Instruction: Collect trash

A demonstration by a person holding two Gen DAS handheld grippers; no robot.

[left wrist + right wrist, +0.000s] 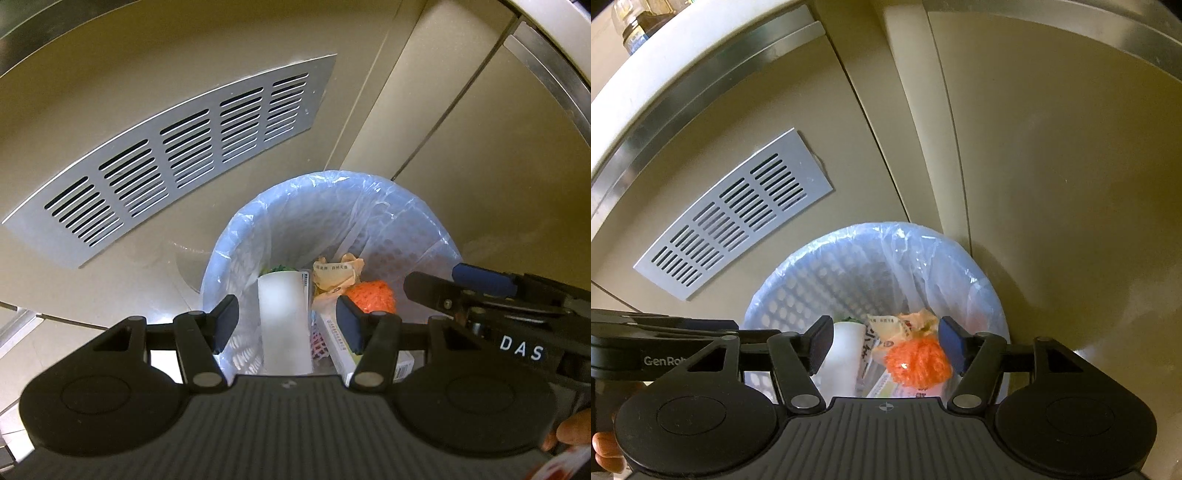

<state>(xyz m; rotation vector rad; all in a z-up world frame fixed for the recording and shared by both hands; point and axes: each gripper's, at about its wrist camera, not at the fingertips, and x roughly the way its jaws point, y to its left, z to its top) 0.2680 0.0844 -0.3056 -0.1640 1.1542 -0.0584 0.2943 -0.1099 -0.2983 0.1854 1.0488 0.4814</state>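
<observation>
- Left wrist view: left gripper (pixel 287 319) hangs over a white perforated bin (pixel 424 240) lined with a clear plastic bag (pixel 295 199); jaws stand apart, nothing pinched between the blue pads
- Inside the bin, seen past the fingers: an upright white tube (pixel 283 321), a crumpled tan wrapper (pixel 334 275), an orange mesh ball (pixel 371 295) and a flat white box (pixel 338 341) leaning near the near wall
- Something green peeps out behind the tube's top; cannot tell what it is
- Right gripper (pixel 439 280) enters from the right edge at bin-rim height, one blue pad showing
- Bin stands on the floor against a beige cabinet (pixel 129 110) bearing a slotted metal vent plate (pixel 177 158)
- A fingertip shows at the lower right corner
- Right wrist view: right gripper (pixel 884 345) also over the bin (pixel 798 291), jaws spread, holding nothing
- Orange mesh ball (pixel 918 362) lies below, just inside the right pad; tan wrapper (pixel 905 326) behind it, white tube (pixel 844 354) at the left pad's side
- Left gripper (pixel 665 332) lies across the left edge, beside the bin rim
- Vent plate (pixel 735 214) on the cabinet (pixel 1052 184) front; a glass jar (pixel 635 26) on the counter at the upper left
- All trash seen sits inside the bag (pixel 923 258)
</observation>
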